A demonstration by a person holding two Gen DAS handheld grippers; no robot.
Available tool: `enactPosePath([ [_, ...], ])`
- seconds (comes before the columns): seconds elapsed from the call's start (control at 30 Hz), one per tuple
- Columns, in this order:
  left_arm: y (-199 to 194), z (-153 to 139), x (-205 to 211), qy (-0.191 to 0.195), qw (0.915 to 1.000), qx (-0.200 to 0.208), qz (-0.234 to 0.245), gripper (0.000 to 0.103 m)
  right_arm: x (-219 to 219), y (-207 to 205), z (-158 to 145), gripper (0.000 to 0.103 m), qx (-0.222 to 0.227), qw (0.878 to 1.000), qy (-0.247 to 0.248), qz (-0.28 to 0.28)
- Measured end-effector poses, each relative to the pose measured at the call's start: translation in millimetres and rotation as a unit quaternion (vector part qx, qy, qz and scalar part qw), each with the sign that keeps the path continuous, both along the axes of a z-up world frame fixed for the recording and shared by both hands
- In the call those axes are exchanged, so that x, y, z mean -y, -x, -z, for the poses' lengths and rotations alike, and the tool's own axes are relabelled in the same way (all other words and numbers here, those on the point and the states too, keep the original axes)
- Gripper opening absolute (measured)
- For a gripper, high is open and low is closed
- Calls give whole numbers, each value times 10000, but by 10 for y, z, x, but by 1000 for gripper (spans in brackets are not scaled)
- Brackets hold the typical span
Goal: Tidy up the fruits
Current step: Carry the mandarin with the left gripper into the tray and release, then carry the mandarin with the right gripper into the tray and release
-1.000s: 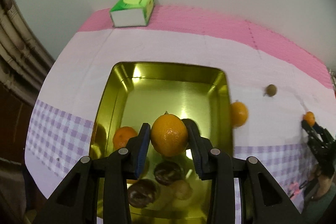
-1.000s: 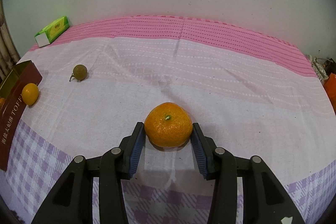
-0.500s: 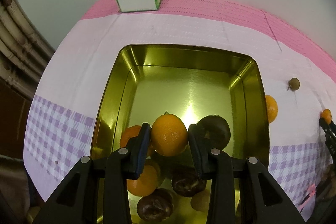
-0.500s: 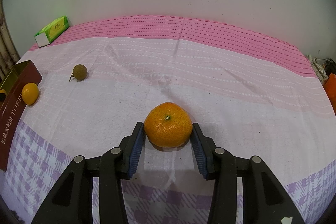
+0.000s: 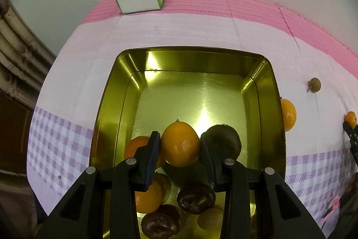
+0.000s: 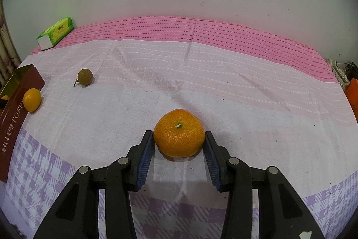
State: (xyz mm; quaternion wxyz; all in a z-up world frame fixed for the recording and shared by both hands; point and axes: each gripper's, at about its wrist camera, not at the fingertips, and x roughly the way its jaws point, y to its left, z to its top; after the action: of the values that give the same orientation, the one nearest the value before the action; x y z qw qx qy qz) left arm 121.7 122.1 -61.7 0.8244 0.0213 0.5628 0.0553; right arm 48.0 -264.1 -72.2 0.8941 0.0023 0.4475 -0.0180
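In the left wrist view my left gripper (image 5: pixel 180 141) is shut on a smooth orange (image 5: pixel 180 145), held low inside the gold tin (image 5: pixel 194 53). Below it in the tin lie other oranges (image 5: pixel 147 196), several dark brown fruits (image 5: pixel 221 142) and a pale round fruit (image 5: pixel 210 218). In the right wrist view my right gripper (image 6: pixel 179 138) is shut on a bumpy tangerine (image 6: pixel 179 133) that rests on the tablecloth, both blue pads against its sides. The same gripper and tangerine (image 5: pixel 350 119) show small at the far right of the left view.
A loose orange (image 6: pixel 32 99) leans against the tin's dark red side (image 6: pixel 20 91), and a small brown fruit (image 6: pixel 85 77) lies beyond it. A green tissue box (image 6: pixel 56 33) stands by the wall. Clutter sits off the table's right edge (image 6: pixel 344 75).
My left gripper has sunk with its orange toward the tin, which now fills more of the view. The right gripper and tangerine have not moved.
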Motion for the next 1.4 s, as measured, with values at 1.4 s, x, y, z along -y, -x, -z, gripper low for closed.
enactPosePath([
  [1.4, 581, -402, -391, -187, 9990, 366, -153, 61, 9, 10, 6, 41, 12, 10000, 27, 12],
])
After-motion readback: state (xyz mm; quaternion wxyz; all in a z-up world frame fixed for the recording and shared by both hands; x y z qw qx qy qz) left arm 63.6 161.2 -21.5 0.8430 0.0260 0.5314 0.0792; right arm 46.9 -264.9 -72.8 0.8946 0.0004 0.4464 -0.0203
